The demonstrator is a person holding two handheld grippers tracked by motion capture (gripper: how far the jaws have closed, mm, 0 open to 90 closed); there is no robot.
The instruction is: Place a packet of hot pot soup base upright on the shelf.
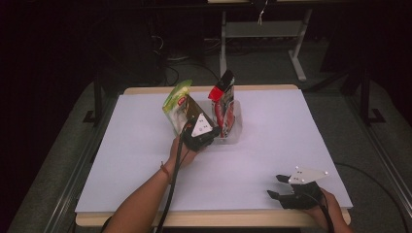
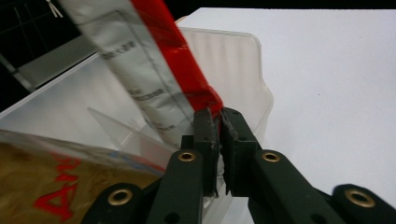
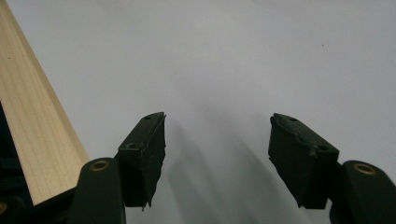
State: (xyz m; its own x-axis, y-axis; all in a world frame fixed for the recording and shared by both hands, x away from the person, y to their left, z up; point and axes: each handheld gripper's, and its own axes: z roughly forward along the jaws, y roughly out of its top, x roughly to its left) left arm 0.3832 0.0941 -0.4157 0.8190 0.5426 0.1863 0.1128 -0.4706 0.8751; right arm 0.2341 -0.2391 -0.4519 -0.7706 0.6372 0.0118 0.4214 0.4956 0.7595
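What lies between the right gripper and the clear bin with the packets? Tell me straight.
Nothing. In the high view, the stretch from the right gripper to the clear bin is bare white table cover.

In the high view the left gripper (image 1: pixel 204 127) covers the lower part of the green pouch (image 1: pixel 178 102) and the near wall of the clear bin (image 1: pixel 236 127), so the pouch's foot cannot be seen. In the left gripper view the red pouch (image 2: pixel 173 51) is cut off by the top edge and its print is too blurred to read. The brown pouch (image 2: pixel 60 186) runs off the lower left corner, and whether the nearly closed fingers (image 2: pixel 205 140) pinch anything cannot be told.
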